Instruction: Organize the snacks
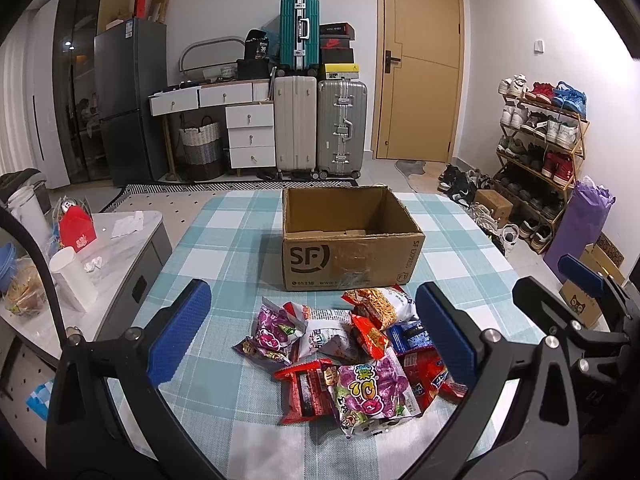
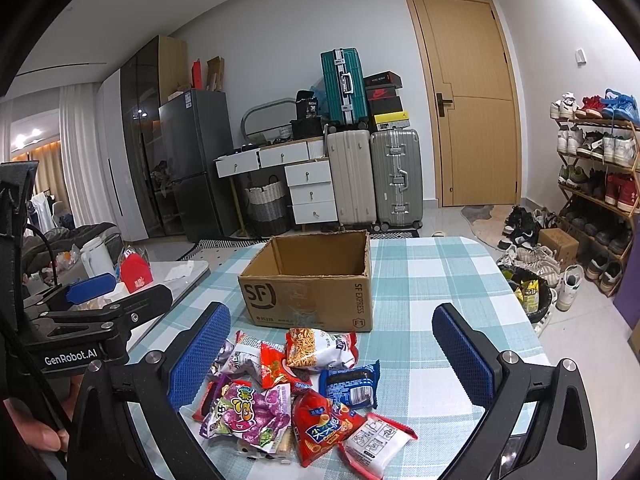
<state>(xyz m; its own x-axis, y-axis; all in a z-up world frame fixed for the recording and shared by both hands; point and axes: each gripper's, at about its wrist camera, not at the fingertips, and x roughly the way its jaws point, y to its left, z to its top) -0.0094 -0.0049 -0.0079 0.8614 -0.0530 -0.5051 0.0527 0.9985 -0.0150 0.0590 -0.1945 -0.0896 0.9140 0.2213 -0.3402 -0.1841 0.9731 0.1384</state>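
Observation:
A pile of snack packets (image 1: 344, 356) (image 2: 296, 396) lies on the checked tablecloth, in front of an open, empty cardboard box (image 1: 348, 240) (image 2: 312, 280) marked SF. A purple packet (image 1: 372, 392) (image 2: 248, 412) sits at the near side of the pile. My left gripper (image 1: 316, 328) is open above the pile, its blue pads either side of it, holding nothing. My right gripper (image 2: 332, 344) is also open over the pile and empty. Each gripper shows at the edge of the other's view: the right one (image 1: 580, 276) and the left one (image 2: 92, 284).
The table (image 1: 224, 232) (image 2: 432, 272) has a teal and white checked cloth. A white side cabinet (image 1: 120, 240) to the left holds a red box, cups and clutter. Suitcases (image 1: 320, 128), a drawer unit and a door stand behind; a shoe rack (image 2: 596, 184) and a bin (image 2: 528, 292) are to the right.

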